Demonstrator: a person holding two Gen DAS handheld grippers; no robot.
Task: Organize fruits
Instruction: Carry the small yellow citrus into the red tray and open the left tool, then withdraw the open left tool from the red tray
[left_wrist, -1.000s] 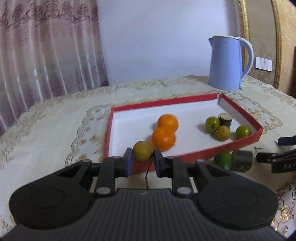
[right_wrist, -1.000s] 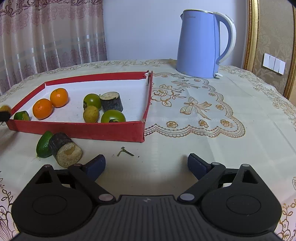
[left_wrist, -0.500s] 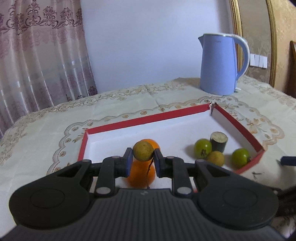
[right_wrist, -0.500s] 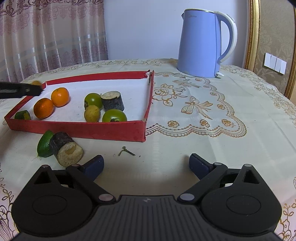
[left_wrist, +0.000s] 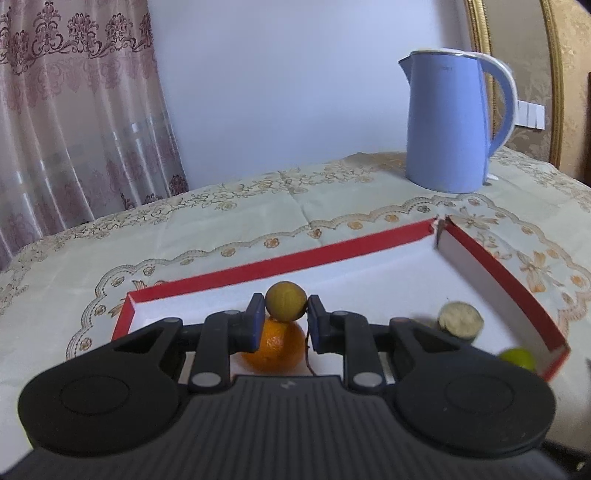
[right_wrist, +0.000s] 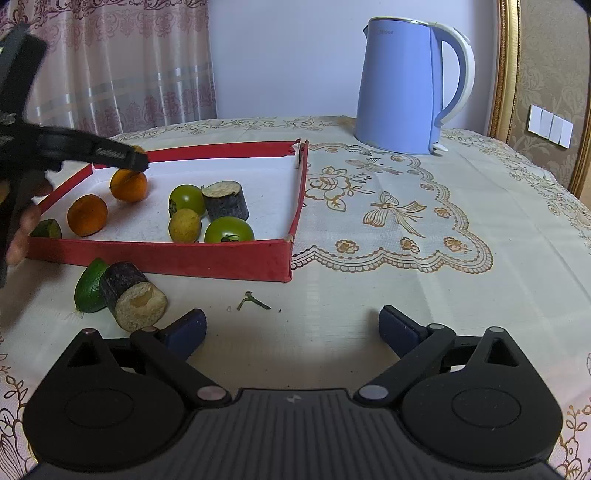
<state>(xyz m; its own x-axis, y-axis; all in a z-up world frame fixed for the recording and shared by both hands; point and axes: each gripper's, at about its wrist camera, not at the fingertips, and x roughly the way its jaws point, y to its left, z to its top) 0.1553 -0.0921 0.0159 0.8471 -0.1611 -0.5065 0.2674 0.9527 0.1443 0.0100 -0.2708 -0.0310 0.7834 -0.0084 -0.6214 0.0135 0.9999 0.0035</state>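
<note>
My left gripper (left_wrist: 286, 308) is shut on a small yellow-brown fruit (left_wrist: 286, 300), held in the air over the red-walled tray (left_wrist: 280, 264). Right below the fruit sits an orange (left_wrist: 275, 345). From the right wrist view the left gripper (right_wrist: 138, 159) reaches in over the tray's far left, above an orange (right_wrist: 128, 184). A second orange (right_wrist: 87, 215), two green fruits (right_wrist: 186, 198) (right_wrist: 229, 229), a yellow fruit (right_wrist: 184, 225) and a dark cut stalk piece (right_wrist: 226, 201) lie in the tray. My right gripper (right_wrist: 291, 328) stands open above bare cloth.
In front of the tray lie a green fruit (right_wrist: 88, 286) and a dark stalk piece (right_wrist: 131, 301), close to my right gripper's left finger. A blue kettle (right_wrist: 406, 88) stands at the back right. A green half (right_wrist: 46, 229) lies in the tray's near left corner. The embroidered tablecloth (right_wrist: 406, 221) covers the table.
My left gripper has carried the yellow-brown fruit from the tray's near wall inward, over the farther orange. The right gripper has stayed in place.
</note>
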